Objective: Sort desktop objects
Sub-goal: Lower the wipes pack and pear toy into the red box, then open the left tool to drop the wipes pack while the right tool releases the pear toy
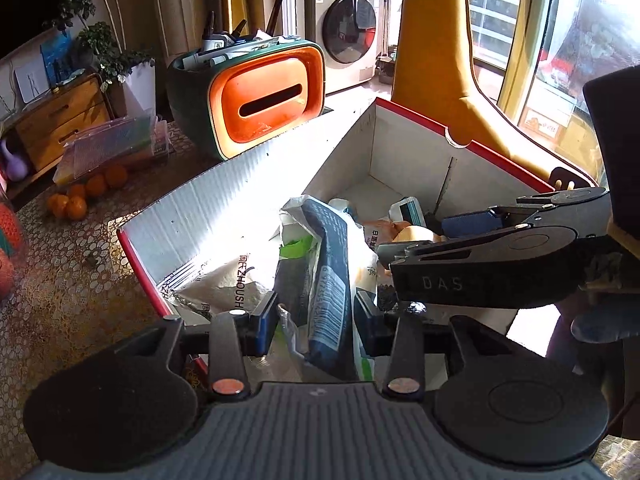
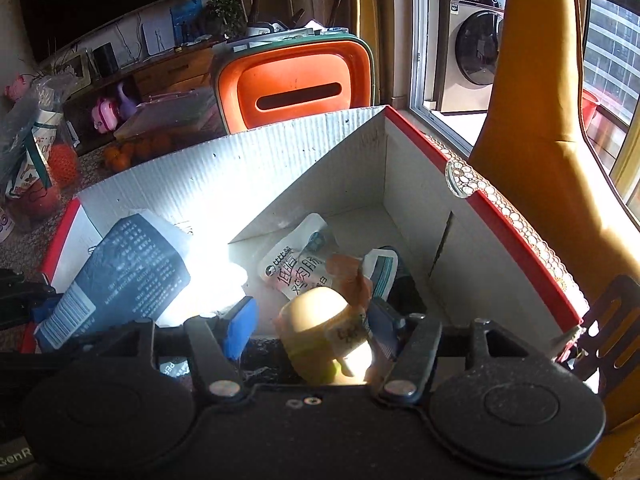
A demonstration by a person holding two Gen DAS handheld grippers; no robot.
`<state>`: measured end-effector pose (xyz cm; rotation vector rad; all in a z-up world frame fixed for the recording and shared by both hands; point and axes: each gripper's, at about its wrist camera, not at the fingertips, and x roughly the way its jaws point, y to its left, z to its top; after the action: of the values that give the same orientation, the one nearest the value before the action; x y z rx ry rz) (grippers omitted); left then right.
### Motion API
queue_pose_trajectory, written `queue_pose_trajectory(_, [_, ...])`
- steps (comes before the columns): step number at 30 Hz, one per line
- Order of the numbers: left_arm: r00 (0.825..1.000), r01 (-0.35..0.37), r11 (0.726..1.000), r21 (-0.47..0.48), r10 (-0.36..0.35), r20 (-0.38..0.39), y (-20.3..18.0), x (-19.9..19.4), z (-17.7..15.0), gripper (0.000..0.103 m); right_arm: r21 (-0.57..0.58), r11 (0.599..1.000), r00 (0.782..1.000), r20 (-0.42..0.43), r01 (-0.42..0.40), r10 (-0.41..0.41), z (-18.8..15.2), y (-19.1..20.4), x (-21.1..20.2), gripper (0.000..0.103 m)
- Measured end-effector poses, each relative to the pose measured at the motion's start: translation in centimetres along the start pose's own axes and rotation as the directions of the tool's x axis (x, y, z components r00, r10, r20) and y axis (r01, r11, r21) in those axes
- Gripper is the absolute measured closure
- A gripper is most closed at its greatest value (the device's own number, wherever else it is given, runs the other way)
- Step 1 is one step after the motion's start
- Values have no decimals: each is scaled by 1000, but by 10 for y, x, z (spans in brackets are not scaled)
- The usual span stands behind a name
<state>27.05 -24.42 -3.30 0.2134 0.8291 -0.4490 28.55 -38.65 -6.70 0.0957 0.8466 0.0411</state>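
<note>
With both claws over the red-edged cardboard box (image 1: 256,184), here's the state. Left claw (image 1: 316,320) is clamped on a dark blue packet (image 1: 326,280) with white print and a barcode, held at the box's near left side, upper end tilted toward the far wall. Right claw (image 2: 316,332) grips a pale yellow round-topped container (image 2: 320,320) with a crumpled peel lid, low in the box, near right. Just beyond it lies a white pouch (image 2: 292,268) with dark lettering on the box floor. A silver foil bag (image 1: 216,288) sits at the near left corner, under the blue packet. Box stands on the patterned table (image 1: 60,280). Far side: orange-and-green organiser (image 1: 264,100) stuffed with pens; oranges (image 1: 86,194) far left on the table.
</note>
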Motion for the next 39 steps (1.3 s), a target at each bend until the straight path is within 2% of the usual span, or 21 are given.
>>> queue_pose_trajectory(2, [1000,15,1000,-7,-15,22,0,-5,-2,42,-1,1000,1000,7,1,-1,1,0,-3,40])
queue_pose_trajectory(9, [998,37,999,-3,-37,55,0,-24,-7,36,10,1000,1000,28,0,-1,2,-1,-17,39])
queue_pose_trajectory(23, [990,51,998,-41,-45,134,9,-75,-21,35,-19,998,993,102,-58,60,-6,4,-77,34])
queue_pose_trajectory(33, [977,54,995,-82,-36,209,15,-112,-33,35,-60,987,970,187,-148,157,-26,15,-128,33])
queue_pose_trajectory(39, [972,54,994,-95,-31,231,20,-126,-44,35,-110,980,956,225,-165,186,-40,27,-146,33])
